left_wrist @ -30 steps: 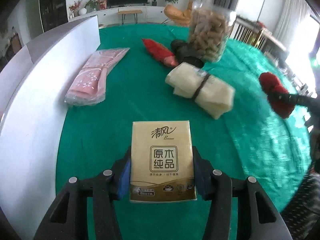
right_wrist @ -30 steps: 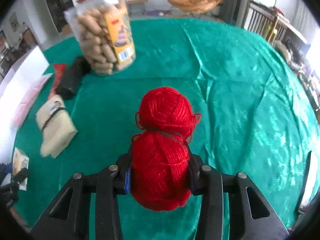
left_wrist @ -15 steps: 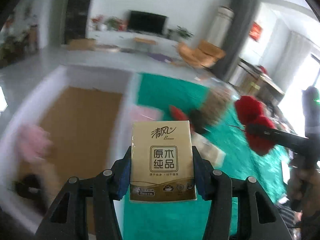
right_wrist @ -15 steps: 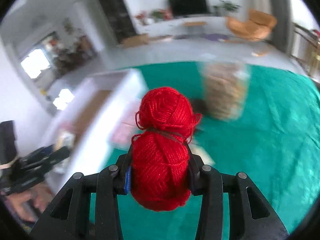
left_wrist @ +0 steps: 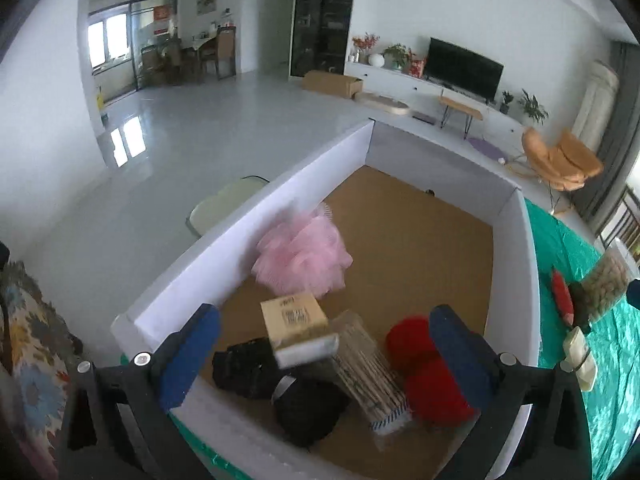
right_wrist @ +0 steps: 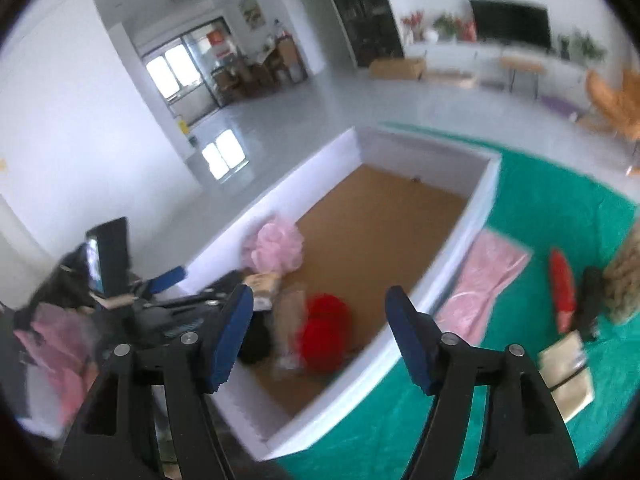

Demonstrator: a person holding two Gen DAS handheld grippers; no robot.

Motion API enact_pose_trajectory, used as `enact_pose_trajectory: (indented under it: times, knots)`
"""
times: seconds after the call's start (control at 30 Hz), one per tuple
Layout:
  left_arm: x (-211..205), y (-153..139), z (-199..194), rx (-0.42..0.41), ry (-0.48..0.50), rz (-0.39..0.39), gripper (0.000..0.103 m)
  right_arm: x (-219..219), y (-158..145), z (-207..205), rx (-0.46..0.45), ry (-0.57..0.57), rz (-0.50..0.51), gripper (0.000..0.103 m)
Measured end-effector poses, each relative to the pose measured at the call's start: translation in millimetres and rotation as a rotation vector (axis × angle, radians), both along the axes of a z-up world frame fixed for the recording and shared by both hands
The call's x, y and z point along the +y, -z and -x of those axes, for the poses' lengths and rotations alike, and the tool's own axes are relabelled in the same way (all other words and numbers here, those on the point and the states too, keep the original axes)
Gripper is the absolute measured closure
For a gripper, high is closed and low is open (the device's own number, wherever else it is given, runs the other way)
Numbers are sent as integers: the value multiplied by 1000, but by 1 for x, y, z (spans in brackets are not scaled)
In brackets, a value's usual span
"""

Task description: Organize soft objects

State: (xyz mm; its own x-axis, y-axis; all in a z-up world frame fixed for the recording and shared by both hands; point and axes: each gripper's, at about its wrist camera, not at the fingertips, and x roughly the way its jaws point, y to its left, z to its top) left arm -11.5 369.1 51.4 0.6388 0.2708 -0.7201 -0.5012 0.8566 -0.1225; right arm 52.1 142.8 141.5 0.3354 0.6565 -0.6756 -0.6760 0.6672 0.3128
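Both grippers, left [left_wrist: 316, 356] and right [right_wrist: 318, 334], hang over the box's [left_wrist: 248, 236] near corner with fingers opening and empty (tissue pack [left_wrist: 294, 318] and yarn [left_wrist: 430, 376] inside), so lift straight up, clear of the walls.

left claw [left_wrist: 320, 356]: opening, angled down | right claw [right_wrist: 320, 336]: opening, angled down

Black television [left_wrist: 464, 65] on white cabinet, orange armchair [left_wrist: 560, 159], snack jar [left_wrist: 606, 284]
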Motion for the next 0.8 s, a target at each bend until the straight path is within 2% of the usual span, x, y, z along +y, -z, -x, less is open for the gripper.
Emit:
enact_pose_trajectory:
  times: [0.1,0.23,0.37,0.47,0.53,0.6,0.7,0.8]
  knots:
    - [-10,-1,5,-26,13,20,0,-40,12,-1,-72,90,41,31]
    - [-50,-6,6,-74,112,88,0,-106,41,-10,-146,278,129,31]
    - [-117,-14,-4,-106,290,108,0,-195,93,-20,-130,512,219,31]
    - [-179,-7,-14,-90,454,138,0,-252,138,-21,-70,657,309,31]
    - [-223,10,-25,-44,583,140,0,-286,160,-20,-47,728,363,31]
    - [-261,41,-38,15,659,109,0,-313,175,-18,-31,786,391,31]
    - [-294,86,-57,96,692,70,0,-339,181,-23,-23,851,406,31]
    - [-310,111,-65,135,697,19,0,-362,183,-23,-6,888,402,31]
